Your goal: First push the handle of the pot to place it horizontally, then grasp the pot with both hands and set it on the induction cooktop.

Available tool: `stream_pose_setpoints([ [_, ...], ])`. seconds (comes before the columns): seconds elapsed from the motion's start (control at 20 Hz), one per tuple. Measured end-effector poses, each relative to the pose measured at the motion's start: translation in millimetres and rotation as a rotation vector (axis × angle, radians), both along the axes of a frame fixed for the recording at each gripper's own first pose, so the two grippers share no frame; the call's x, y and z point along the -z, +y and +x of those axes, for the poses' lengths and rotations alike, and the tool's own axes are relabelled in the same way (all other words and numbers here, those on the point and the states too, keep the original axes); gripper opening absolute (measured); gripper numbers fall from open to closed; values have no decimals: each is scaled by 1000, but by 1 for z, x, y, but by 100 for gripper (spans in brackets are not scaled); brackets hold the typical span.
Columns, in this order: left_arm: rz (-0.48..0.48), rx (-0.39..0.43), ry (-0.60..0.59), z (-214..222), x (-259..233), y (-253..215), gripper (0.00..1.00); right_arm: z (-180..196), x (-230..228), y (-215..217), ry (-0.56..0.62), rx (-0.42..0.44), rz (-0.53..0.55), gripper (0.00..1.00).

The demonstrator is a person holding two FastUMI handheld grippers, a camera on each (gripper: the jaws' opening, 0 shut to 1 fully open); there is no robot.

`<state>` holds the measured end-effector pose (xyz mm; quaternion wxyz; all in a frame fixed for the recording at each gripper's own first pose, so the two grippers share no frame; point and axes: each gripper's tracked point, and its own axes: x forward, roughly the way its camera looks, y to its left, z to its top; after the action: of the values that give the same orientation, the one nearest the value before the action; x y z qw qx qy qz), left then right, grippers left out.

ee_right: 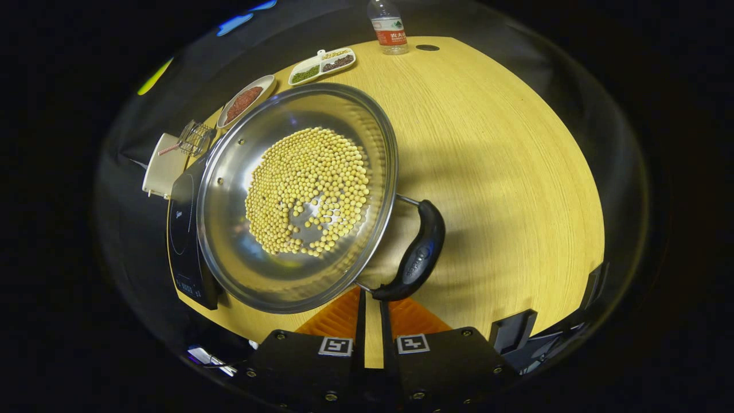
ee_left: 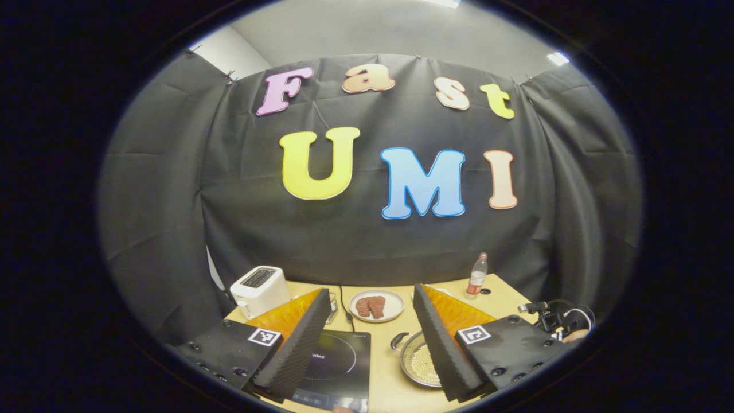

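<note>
The pot [ee_right: 298, 195] of beans sits on the tabletop [ee_right: 504, 172] beside the induction cooktop [ee_right: 186, 241], its handle [ee_right: 418, 252] at four o'clock just past the nearly closed, empty right hand-held gripper [ee_right: 370, 310], while the left hand-held gripper [ee_left: 370, 338] gapes wide, empty.

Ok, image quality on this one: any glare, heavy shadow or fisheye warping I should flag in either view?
Left gripper view: even light, sharp, the table small and low, the backdrop bulging from fisheye. Right gripper view: a broad soft shadow falls on the table right of the pot, mild reflections on its steel wall, beans crisp, table edge strongly curved, the toaster dim near the rim.
</note>
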<state>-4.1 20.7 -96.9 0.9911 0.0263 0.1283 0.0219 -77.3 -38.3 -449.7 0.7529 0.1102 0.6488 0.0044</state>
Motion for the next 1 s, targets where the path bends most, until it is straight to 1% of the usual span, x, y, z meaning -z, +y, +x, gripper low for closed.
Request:
stream_pose_setpoints([
  [0.1,2,2,0,0,0,-4,94,4,1,-5,-2,-6,-9,14],
  [0.2,4,6,2,0,-1,-7,96,8,2,-12,-4,-12,-19,14],
  [0.45,3,2,17,-2,6,-13,94,19,1,-24,-5,-25,-36,14],
  [0.8,12,-15,23,-5,6,-18,94,38,5,-42,-11,-80,-71,14],
  [0.85,14,-16,23,-6,7,-19,99,42,5,-45,-13,-86,-78,14],
  [1.0,17,-20,27,-7,10,-22,96,53,6,-54,-20,-107,-100,14],
])
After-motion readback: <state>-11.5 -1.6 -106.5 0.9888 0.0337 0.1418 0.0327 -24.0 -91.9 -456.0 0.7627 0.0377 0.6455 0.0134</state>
